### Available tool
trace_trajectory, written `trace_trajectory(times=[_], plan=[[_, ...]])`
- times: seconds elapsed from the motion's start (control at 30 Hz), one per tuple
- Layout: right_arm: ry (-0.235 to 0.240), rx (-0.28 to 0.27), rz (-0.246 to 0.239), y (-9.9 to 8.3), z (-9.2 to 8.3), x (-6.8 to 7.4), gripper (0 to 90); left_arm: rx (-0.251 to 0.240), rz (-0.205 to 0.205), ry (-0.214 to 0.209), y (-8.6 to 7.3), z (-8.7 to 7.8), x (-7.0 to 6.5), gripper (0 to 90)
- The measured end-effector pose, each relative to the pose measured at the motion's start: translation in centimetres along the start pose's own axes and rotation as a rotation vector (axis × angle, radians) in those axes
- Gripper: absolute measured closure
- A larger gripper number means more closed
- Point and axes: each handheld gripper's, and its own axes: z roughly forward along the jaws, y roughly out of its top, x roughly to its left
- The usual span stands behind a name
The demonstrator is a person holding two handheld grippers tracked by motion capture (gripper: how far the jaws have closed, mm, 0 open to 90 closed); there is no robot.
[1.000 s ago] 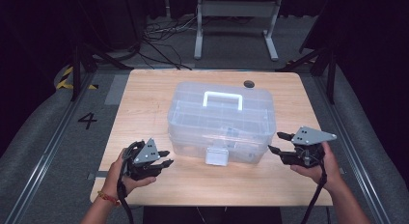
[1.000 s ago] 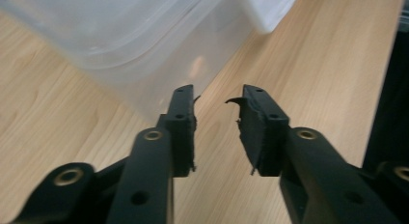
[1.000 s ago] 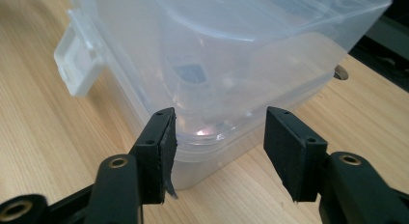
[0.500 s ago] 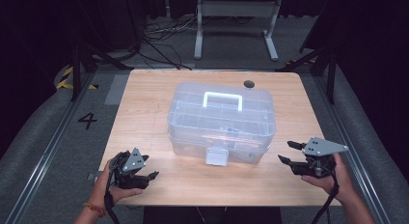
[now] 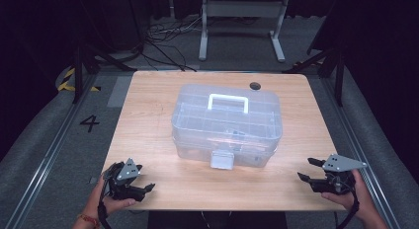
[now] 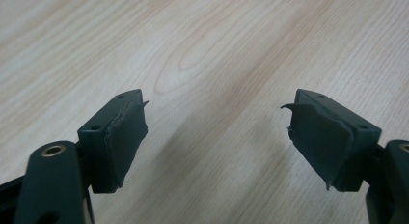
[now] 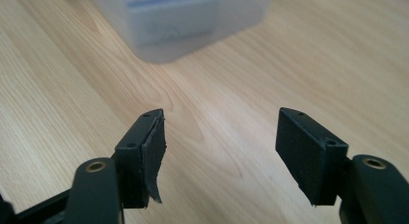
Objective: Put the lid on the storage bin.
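A clear plastic storage box (image 5: 226, 125) with a white handle (image 5: 228, 102) and a white front latch (image 5: 223, 160) stands closed in the middle of the wooden table (image 5: 148, 105). My left gripper (image 5: 144, 180) is low at the table's front left corner; its jaws have just been opening and hold nothing. In the left gripper view the left gripper (image 6: 217, 132) is open over bare wood. My right gripper (image 5: 306, 170) is at the front right corner, open, its jaws also just widening. The right gripper view has the right gripper (image 7: 222, 147) open, the box's latch (image 7: 169, 19) farther ahead.
A small dark hole (image 5: 255, 85) sits in the tabletop behind the box. Beyond the table stand a metal frame (image 5: 242, 21) and cables on a grey floor. A floor mark reading 4 (image 5: 89, 123) lies at the left.
Both hands have drawn back from the box toward the table's front corners and sunk lower. Both grippers' jaws stand wider than before.
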Motion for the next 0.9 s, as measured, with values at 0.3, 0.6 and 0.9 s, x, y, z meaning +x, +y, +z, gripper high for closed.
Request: trace_trajectory(times=[0.3,0.6,0.9], plan=[[-0.043,0.042,0.159,-4.1,0.6,-1.8,29.1,-0.058,-0.056,-0.032,-1.8,0.6,1.1,14.7],[-0.077,0.005,0.244,-6.1,1.1,-2.2,24.2,-0.059,-0.062,-0.029,-1.9,0.6,1.0,14.8],[-0.098,0.008,0.25,-6.0,1.2,-2.2,24.9,-0.056,-0.061,-0.031,-1.9,0.5,1.0,14.7]])
